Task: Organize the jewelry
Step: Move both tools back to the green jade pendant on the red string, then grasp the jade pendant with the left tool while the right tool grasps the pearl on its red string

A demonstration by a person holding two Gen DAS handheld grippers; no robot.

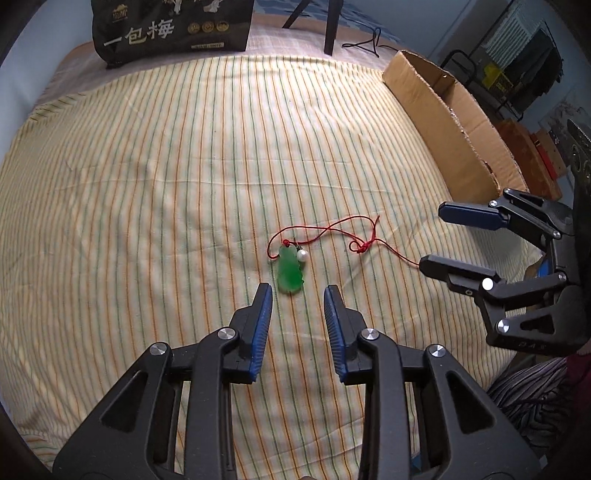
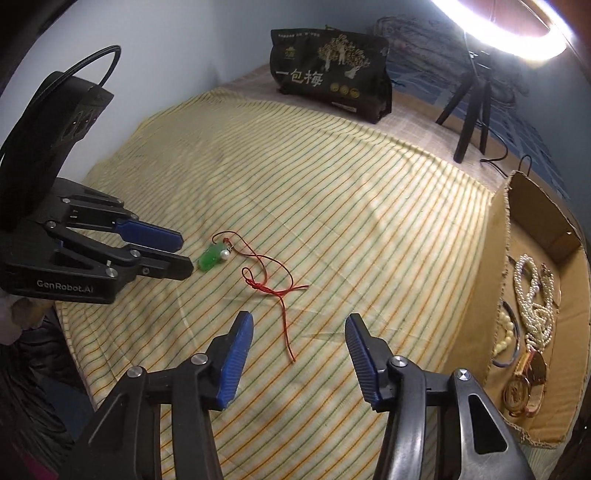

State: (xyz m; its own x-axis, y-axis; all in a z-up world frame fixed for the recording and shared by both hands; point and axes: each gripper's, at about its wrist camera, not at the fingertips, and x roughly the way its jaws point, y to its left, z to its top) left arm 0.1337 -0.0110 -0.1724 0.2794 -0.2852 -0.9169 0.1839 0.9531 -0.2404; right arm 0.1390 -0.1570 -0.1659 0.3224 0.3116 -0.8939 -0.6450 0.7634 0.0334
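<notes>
Left gripper (image 1: 298,291): jaws part-spread, empty; jade pendant (image 1: 289,273) just ahead of the tips, on the striped bedsheet (image 1: 147,166). Risk: narrow jaws could nudge the pendant aside.

Right gripper (image 2: 299,325): jaws spread, empty; red cord (image 2: 286,321) tail between them. Risk: thin cord slipping free.

Cardboard box (image 2: 476,295), right: pearl strands (image 2: 532,295), bangle, watches.

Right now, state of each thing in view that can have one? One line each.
left gripper: open, empty, just short of the pendant.
right gripper: open, empty, over the cord's loose end.
green pendant: flat on the striped cloth, small pearl beside it.
red cord: attached to pendant, knotted, loosely looped.
cardboard box: open, holding pearl strands, beads, a gold watch.
ring light: on.
black bag: upright, closed.
</notes>
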